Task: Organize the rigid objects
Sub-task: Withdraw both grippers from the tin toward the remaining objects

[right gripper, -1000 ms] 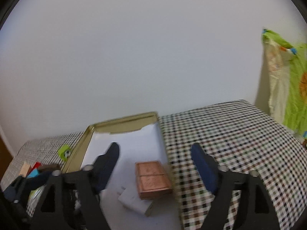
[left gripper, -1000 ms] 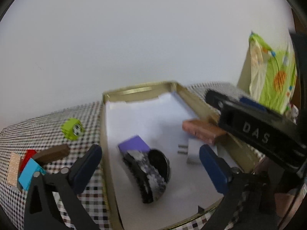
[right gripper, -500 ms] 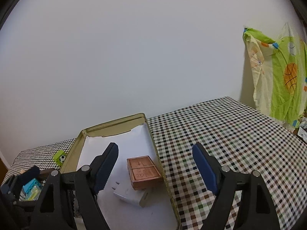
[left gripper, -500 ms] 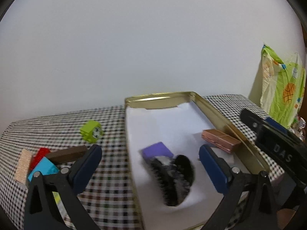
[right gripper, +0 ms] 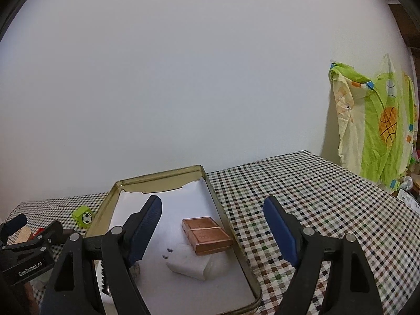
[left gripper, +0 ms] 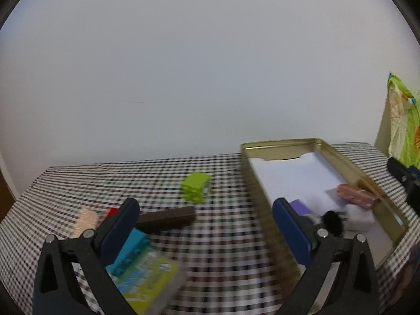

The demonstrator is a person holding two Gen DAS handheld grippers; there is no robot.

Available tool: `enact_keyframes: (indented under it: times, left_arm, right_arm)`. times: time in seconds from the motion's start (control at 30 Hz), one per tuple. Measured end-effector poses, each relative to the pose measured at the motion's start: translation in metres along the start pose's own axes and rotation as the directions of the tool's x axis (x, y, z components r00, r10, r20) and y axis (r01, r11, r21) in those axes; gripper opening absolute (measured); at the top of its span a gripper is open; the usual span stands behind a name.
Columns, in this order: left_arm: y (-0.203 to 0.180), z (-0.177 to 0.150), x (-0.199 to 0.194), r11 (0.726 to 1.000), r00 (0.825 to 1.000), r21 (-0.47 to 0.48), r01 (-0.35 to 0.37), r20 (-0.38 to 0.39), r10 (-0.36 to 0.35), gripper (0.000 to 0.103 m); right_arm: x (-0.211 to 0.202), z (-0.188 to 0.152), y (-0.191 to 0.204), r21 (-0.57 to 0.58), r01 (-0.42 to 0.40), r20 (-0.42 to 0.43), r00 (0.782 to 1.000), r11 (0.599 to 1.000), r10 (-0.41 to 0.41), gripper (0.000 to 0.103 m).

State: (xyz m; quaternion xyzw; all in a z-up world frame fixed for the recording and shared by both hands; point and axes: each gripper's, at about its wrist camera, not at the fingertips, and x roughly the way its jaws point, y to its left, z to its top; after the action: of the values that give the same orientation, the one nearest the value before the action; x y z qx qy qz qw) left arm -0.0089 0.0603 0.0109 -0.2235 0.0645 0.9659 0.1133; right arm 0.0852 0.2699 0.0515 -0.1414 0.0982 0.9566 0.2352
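Left of the gold tin (left gripper: pixel 349 166) on the checked cloth, loose pieces wait to be sorted: a green cube (left gripper: pixel 195 187), a brown bar (left gripper: pixel 166 219), a blue block (left gripper: pixel 132 248). The left gripper (left gripper: pixel 204 224) hangs over them, jaws apart and empty, likely choosing one. The right gripper (right gripper: pixel 212 225), also spread and empty, hovers above the tin, where a copper box (right gripper: pixel 206 235) and white plug (right gripper: pixel 193 261) already lie.

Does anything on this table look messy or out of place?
Yes: several small things lie loose on the checked cloth, outside the gold tin: a green cube, a brown bar and a blue block.
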Motion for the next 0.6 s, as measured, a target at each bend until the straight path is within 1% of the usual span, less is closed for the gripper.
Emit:
enact_keyframes:
  times: [0.1,0.17,0.27,0.37,0.6]
  left_arm:
    - [0.01,-0.003,0.002,1.0,1.0,0.018,-0.017,0.0,0.017,0.103]
    - [0.02,-0.003,0.002,1.0,1.0,0.0,-0.012,0.003,0.012,0.103]
    - [0.034,-0.004,0.005,0.999,1.0,-0.02,-0.031,-0.005,0.031,0.103]
    - [0.044,-0.006,0.007,0.999,0.999,-0.029,-0.034,-0.01,0.034,0.103]
    - [0.07,-0.011,0.011,0.998,0.998,-0.038,-0.049,-0.027,0.049,0.103]
  right_arm:
    - [-0.003,-0.001,0.007,-0.001,0.002,0.008,1.0,1.0,-0.002,0.082]
    - [-0.004,-0.002,0.013,0.005,0.0,0.004,1.0,1.0,0.0,0.082]
    - [-0.004,-0.004,0.023,0.001,-0.01,-0.008,1.0,1.0,0.01,0.082]
    - [-0.009,-0.008,0.036,-0.011,-0.03,0.0,1.0,0.999,0.03,0.082]
    - [-0.017,-0.018,0.075,-0.043,-0.098,-0.013,0.995,0.994,0.097,0.082]
